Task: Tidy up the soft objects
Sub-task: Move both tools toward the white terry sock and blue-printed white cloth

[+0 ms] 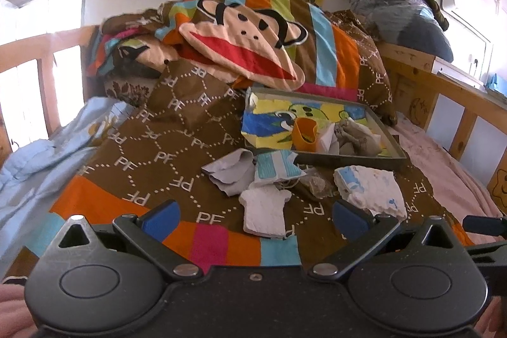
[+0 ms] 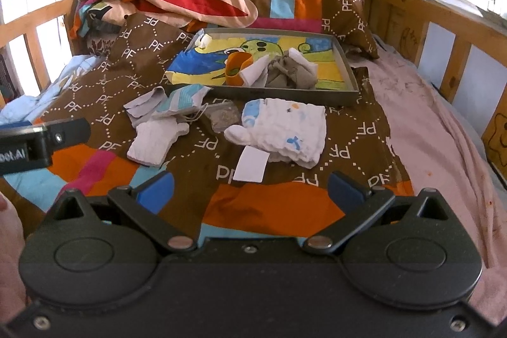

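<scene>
Several small soft cloths lie on the brown quilt [image 1: 152, 154]: a white folded cloth [image 1: 264, 216], a grey cloth [image 1: 229, 175], a blue-striped cloth [image 1: 274, 168] and a white cloth with blue prints [image 1: 370, 190]. A grey tray [image 1: 355, 162] behind them holds an orange cup [image 1: 304, 133] and a beige bundle [image 1: 356, 138]. My left gripper [image 1: 253, 219] is open and empty, just short of the white folded cloth. My right gripper [image 2: 250, 187] is open and empty, in front of the printed cloth [image 2: 283, 127]; the tray [image 2: 285, 92] lies beyond.
A heaped monkey-face quilt [image 1: 240, 43] fills the bed's head. Wooden bed rails [image 1: 456, 97] run along the right. A pink sheet [image 2: 437, 129] covers the right side, a light blue sheet [image 1: 41, 154] the left. A white paper slip [image 2: 252, 163] lies near the printed cloth.
</scene>
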`<state>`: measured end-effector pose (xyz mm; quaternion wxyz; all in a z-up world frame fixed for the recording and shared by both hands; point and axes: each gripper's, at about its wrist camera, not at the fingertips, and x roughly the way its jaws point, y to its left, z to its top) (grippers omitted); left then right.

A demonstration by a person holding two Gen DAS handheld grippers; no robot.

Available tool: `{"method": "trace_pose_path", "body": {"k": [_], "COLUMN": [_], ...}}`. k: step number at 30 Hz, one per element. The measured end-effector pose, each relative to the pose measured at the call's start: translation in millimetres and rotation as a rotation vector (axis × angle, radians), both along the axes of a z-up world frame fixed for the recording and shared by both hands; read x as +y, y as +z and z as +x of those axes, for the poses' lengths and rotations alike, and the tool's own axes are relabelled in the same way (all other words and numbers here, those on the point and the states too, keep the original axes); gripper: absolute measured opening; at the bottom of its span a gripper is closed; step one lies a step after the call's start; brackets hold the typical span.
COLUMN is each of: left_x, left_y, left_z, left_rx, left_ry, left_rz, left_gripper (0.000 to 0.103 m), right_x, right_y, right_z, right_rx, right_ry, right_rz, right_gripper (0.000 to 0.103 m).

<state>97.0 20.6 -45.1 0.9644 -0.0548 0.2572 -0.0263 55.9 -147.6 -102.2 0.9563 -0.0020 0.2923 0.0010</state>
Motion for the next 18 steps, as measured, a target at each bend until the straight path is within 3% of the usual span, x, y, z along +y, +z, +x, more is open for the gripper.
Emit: {"method": "trace_pose_path", "body": {"k": [11,18], "left_x": [2,9], "left_y": [-29,-56], "left_z": [71,121], "left_rx": [0.037,0.145], "left_ry": [-0.095,-0.097], "left_rz": [-0.055,-0.110], "left_gripper": [0.102,0.101], "right_x": [-22,-35], "right_y": [8,-5], "right_z": [67,120], "right_rx": [0.009,-0.002], "right_ry": [0.056,0.097], "right_rz": [-0.053,-0.096], "right_gripper": [0.103,0.103]}}
